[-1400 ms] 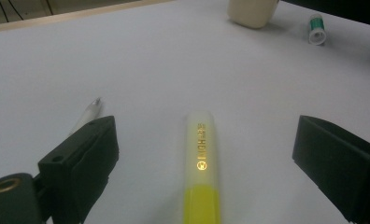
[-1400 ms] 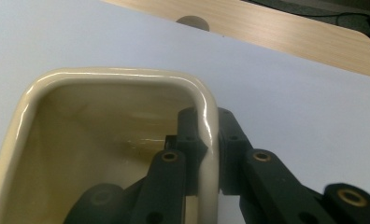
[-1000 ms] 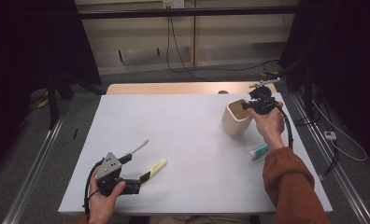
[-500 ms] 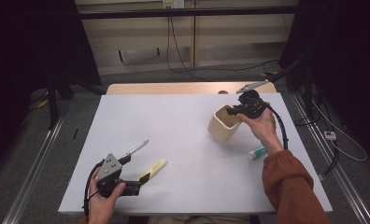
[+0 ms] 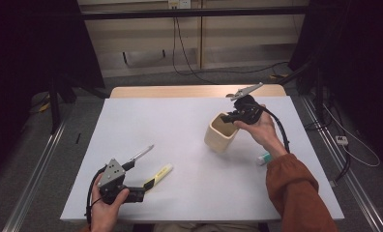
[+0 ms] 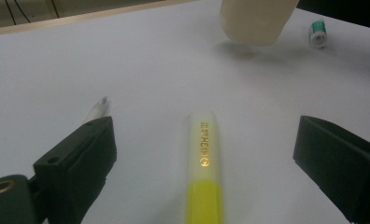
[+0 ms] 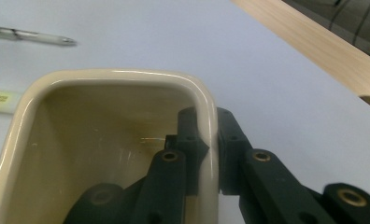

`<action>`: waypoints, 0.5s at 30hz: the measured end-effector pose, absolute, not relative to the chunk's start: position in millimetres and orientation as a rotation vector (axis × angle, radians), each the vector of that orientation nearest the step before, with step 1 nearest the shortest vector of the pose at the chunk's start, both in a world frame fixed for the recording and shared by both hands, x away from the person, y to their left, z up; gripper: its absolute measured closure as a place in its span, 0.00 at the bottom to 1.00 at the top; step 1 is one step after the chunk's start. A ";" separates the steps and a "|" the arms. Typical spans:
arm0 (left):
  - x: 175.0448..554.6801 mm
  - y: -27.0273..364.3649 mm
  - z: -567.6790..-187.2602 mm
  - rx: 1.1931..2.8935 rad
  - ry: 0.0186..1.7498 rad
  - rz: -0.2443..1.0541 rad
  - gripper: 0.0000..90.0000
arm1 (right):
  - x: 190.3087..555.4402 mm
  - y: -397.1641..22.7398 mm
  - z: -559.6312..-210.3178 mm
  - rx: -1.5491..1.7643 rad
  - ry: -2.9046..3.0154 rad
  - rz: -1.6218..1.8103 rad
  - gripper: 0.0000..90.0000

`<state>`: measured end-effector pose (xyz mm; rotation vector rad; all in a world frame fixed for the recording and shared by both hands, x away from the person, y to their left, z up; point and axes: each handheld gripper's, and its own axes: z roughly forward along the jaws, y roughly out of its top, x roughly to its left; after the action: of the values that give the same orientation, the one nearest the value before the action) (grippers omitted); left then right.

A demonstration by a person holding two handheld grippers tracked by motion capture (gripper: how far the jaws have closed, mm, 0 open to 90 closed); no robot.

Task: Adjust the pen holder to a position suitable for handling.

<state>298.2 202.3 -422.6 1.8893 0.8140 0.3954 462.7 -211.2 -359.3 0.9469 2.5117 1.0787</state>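
Note:
My right gripper (image 5: 235, 116) is shut on the near wall of a cream cup (image 5: 218, 135), one jaw inside and one outside (image 7: 210, 154). The cup (image 7: 103, 140) is tilted, looks empty, and seems to hang just above the white table (image 5: 189, 145). At the front left my left gripper (image 5: 140, 188) rests low and open. A yellow highlighter (image 6: 202, 154) lies between its wide jaws, untouched (image 6: 206, 135). A silver pen (image 5: 140, 154) lies beside the highlighter (image 5: 158, 176), its tip (image 6: 99, 103) peeking past one jaw.
A small green-and-white tube (image 5: 263, 158) lies on the table by the right forearm. A wooden edge (image 5: 194, 91) runs along the table's far side. Cables trail on the floor behind. The cup (image 6: 258, 21) and tube (image 6: 318, 32) sit far ahead of the left gripper.
The right gripper has carried the cup leftward and nearer, away from the far right corner toward the table's middle. The left hand and the highlighter have stayed where they were.

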 end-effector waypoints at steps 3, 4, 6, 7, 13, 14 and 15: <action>298.2 202.1 -422.7 1.891 0.813 0.395 0.07 | 463.5 -202.4 -360.9 0.937 2.537 1.081 0.92; 298.5 202.4 -422.9 1.891 0.816 0.394 0.07 | 463.2 -198.8 -361.1 0.932 2.540 1.078 0.92; 299.3 202.7 -423.7 1.888 0.827 0.388 0.06 | 462.4 -190.9 -360.4 0.881 2.567 1.073 0.92; 299.5 203.0 -424.0 1.884 0.827 0.383 0.06 | 462.4 -187.4 -360.2 0.853 2.585 1.076 0.92; 299.4 204.0 -424.0 1.878 0.832 0.380 0.06 | 460.9 -168.2 -362.7 0.670 2.681 1.114 0.92; 299.5 203.9 -423.9 1.883 0.830 0.379 0.06 | 461.4 -165.8 -364.6 0.641 2.697 1.125 0.92; 299.4 203.7 -423.9 1.883 0.830 0.378 0.06 | 461.1 -163.2 -366.0 0.620 2.713 1.136 0.92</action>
<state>299.4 203.7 -423.9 1.8829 0.8299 0.3777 461.1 -163.2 -366.0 0.6204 2.7133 1.1362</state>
